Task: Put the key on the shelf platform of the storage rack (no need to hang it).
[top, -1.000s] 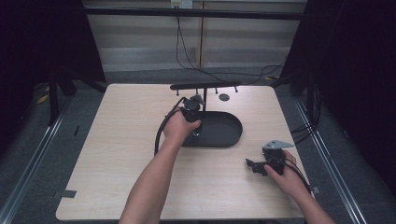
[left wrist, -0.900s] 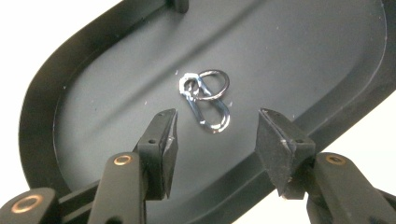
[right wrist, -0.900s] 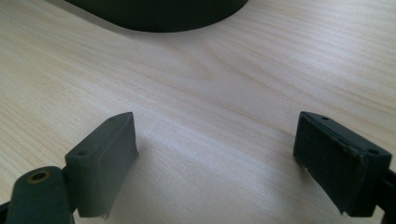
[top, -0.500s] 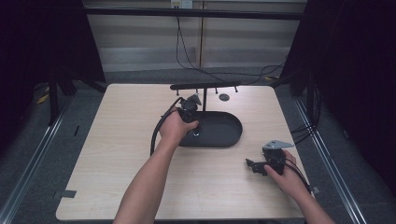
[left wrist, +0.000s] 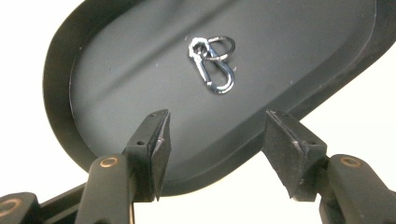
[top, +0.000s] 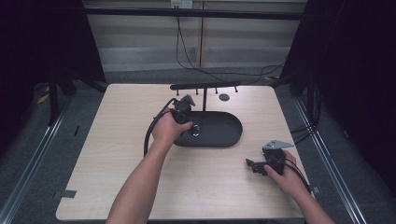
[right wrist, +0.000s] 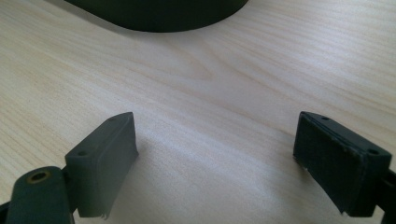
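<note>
Item: carabiner (left wrist: pixel 212 63) with a key ring (silver, two linked pieces). Location: lying flat inside the black oval tray (top: pixel 229 135), near the tray's left end, loose and touched by nothing.

Left claw (top: pixel 187 122): poised over the tray's left end, jaws spread wide with the carabiner ahead of them and apart from both; it holds nothing.

Right claw (top: pixel 252 165): on the table (top: pixel 116 154) to the right of and nearer than the tray, well apart from it, jaws spread wide, empty.

Rack (top: pixel 204 87): black bar on a post behind the tray, pegs bare.

Progress: judged early. Approach made; grasp, lift and any hanging on the rack remain.
</note>
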{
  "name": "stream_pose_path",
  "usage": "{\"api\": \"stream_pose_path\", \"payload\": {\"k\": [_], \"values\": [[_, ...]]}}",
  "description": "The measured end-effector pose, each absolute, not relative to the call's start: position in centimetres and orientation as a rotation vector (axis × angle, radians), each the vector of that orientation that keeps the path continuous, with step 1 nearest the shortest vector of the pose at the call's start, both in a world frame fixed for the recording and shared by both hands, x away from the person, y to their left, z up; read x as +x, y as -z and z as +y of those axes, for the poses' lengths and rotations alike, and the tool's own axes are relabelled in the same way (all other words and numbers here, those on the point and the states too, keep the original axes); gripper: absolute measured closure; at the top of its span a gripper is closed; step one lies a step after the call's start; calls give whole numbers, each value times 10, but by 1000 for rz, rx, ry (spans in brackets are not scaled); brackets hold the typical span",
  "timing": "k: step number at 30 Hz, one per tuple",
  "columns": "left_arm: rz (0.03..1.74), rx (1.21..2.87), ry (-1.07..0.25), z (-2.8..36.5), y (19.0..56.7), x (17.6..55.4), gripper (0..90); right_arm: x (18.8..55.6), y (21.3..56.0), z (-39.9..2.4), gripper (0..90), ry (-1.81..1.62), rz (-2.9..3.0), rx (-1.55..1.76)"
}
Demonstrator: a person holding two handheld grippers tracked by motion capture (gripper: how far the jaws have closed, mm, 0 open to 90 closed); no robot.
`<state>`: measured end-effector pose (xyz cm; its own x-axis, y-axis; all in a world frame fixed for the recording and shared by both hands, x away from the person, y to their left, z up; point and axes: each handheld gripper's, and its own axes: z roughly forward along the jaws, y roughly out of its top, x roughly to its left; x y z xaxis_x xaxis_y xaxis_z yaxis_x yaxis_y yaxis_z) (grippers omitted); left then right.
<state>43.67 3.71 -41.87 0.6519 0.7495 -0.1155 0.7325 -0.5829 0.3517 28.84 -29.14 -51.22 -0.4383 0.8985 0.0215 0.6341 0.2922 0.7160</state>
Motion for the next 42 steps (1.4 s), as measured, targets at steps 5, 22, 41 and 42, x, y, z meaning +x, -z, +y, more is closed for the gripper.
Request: {"api": "stream_pose_path", "payload": {"k": [5, 22, 41, 42], "values": [[1170, 2508, -48, 42, 419, 434, 409, 288, 512, -291, 130, -937, 2181, 1375], [1191, 2490, -35, 73, 420, 422, 388, 288, 512, -291, 130, -935, 2183, 1377], [1210, 2481, -17, 113, 432, 403, 383, 288, 512, -292, 130, -935, 2184, 1375], [1212, 2478, -9, 116, 433, 403, 383, 288, 512, -291, 130, -935, 2183, 1378]]}}
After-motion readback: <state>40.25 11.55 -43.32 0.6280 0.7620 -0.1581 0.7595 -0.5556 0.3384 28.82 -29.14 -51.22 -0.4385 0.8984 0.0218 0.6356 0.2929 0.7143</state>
